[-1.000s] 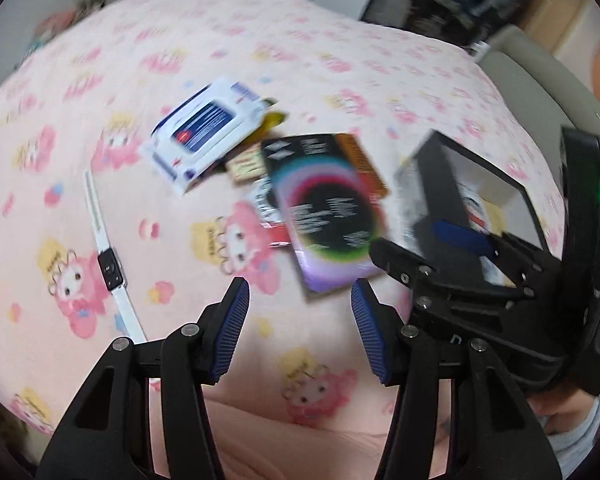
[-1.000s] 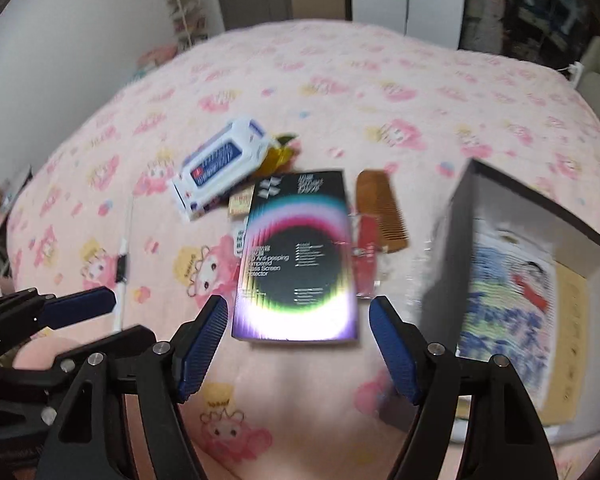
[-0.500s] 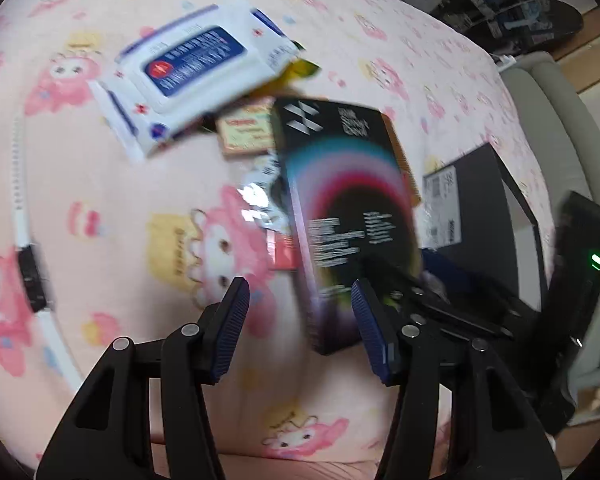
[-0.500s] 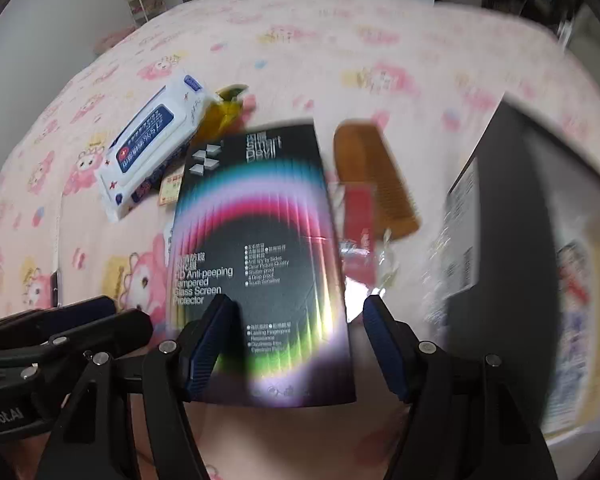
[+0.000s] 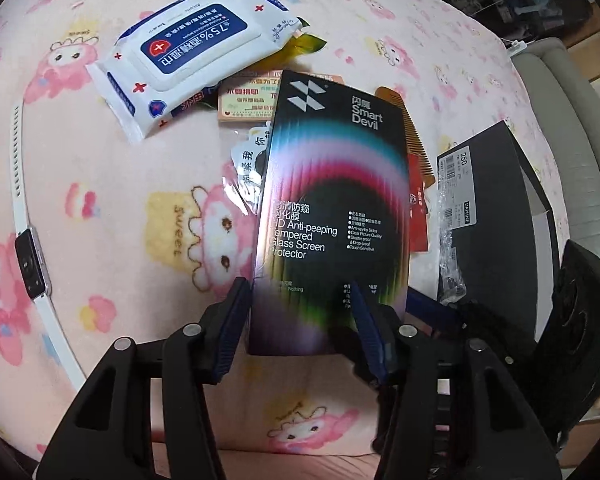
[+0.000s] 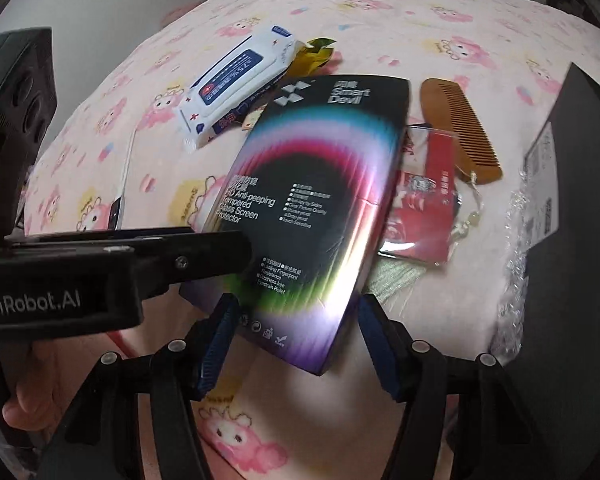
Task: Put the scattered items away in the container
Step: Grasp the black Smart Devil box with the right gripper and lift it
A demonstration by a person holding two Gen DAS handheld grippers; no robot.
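A black rainbow screen-protector box (image 5: 336,208) lies on the pink bedspread; it also shows in the right wrist view (image 6: 312,208). My left gripper (image 5: 300,328) is open, its jaws straddling the box's near end. My right gripper (image 6: 296,344) is open around the same near end, from the right. The black container box (image 5: 496,216) stands at the right, also in the right wrist view (image 6: 572,184). A white wipes pack (image 5: 192,52), a wooden comb (image 6: 460,128), a red packet (image 6: 424,216) and small cards (image 5: 248,100) lie scattered around.
A white smartwatch (image 5: 30,260) lies at the left on the bedspread. Clear bubble wrap (image 6: 516,240) sits against the container's near side. A grey chair edge (image 5: 560,80) is beyond the bed at the right.
Both grippers moved forward and down onto the screen-protector box; its near end now sits between both pairs of jaws, and the box looks slightly tilted.
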